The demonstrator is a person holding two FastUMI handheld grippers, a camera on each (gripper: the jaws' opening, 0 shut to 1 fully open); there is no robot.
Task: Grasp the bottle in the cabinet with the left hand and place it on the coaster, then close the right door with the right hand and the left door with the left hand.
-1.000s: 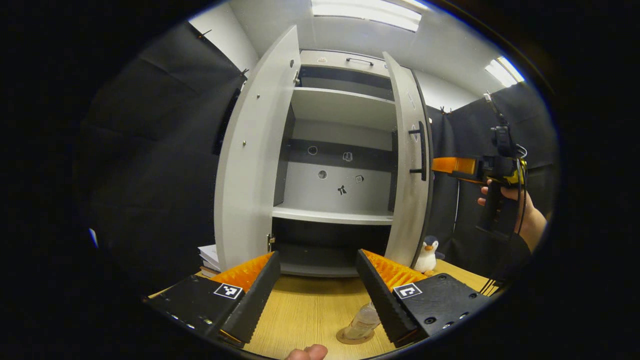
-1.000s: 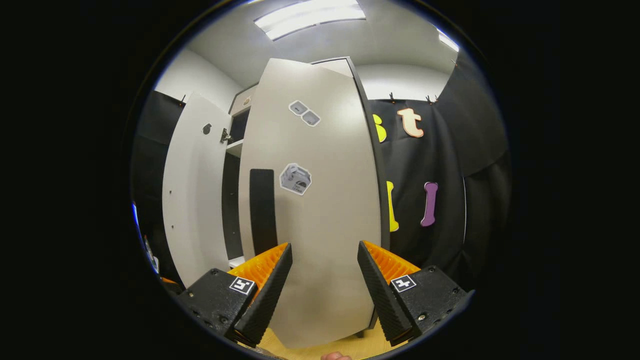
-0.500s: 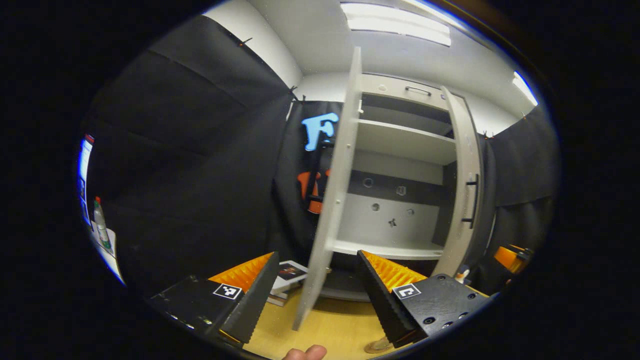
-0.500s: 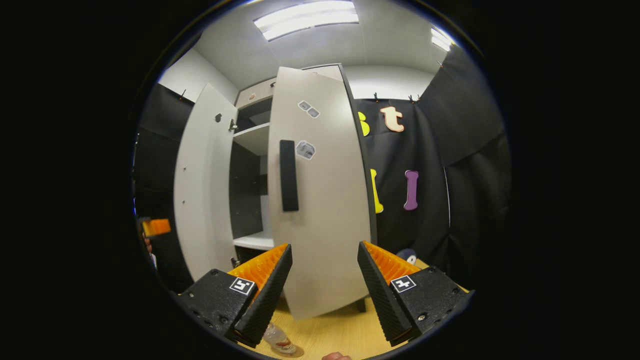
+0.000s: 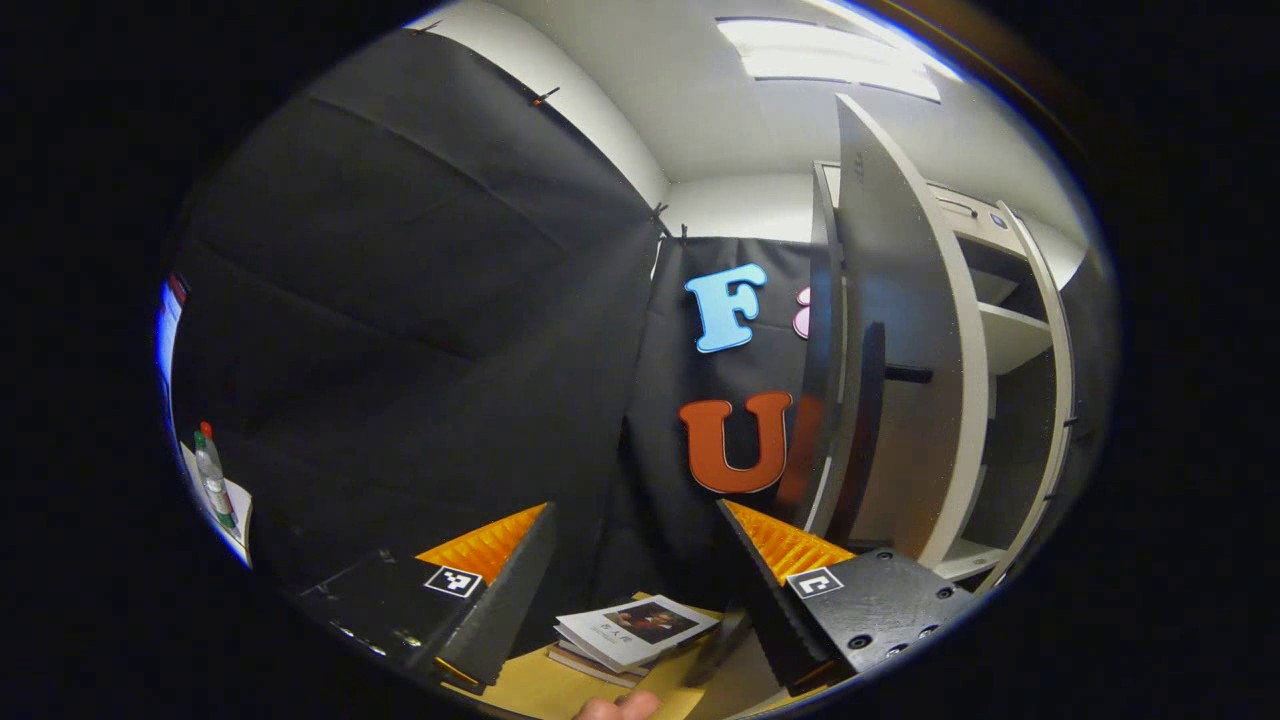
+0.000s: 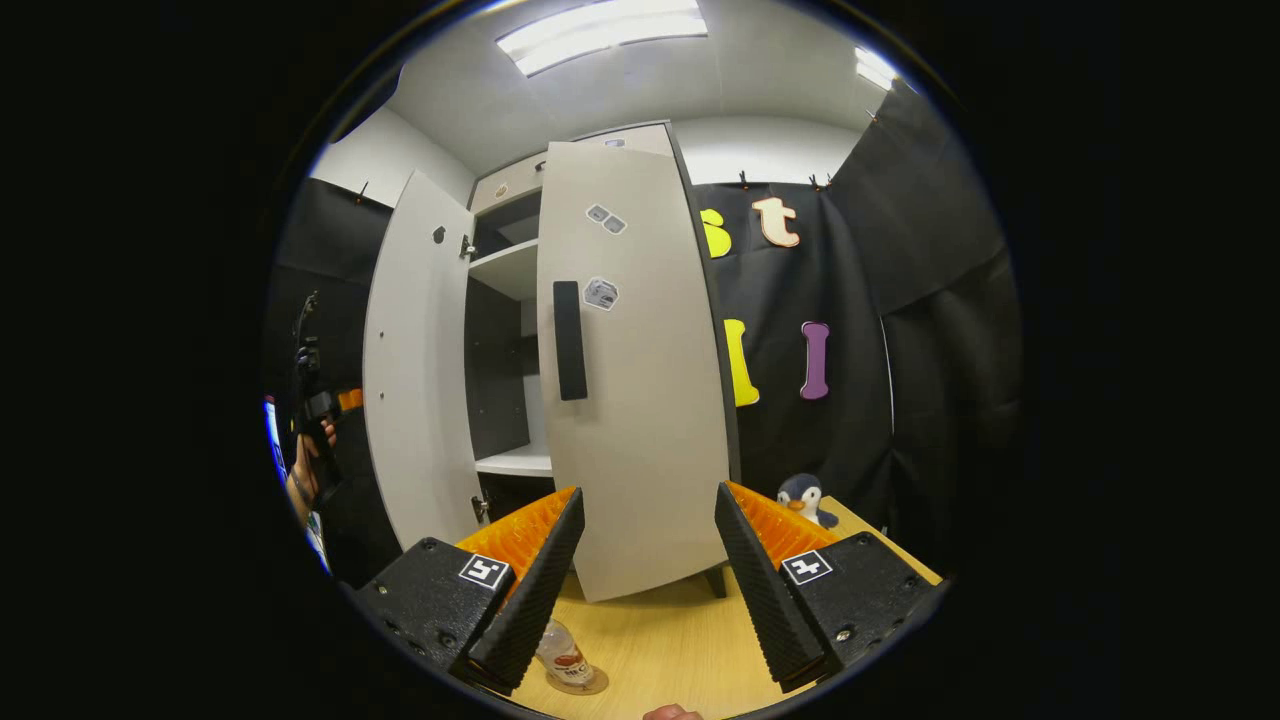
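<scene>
Bottle placement is complete: the bottle stands on the coaster on the worktop, in front of the cabinet. The right door is partly swung in but not shut; the left door is wide open. Both closures remain. The right gripper and left gripper have fingers wide, holding nothing.
</scene>
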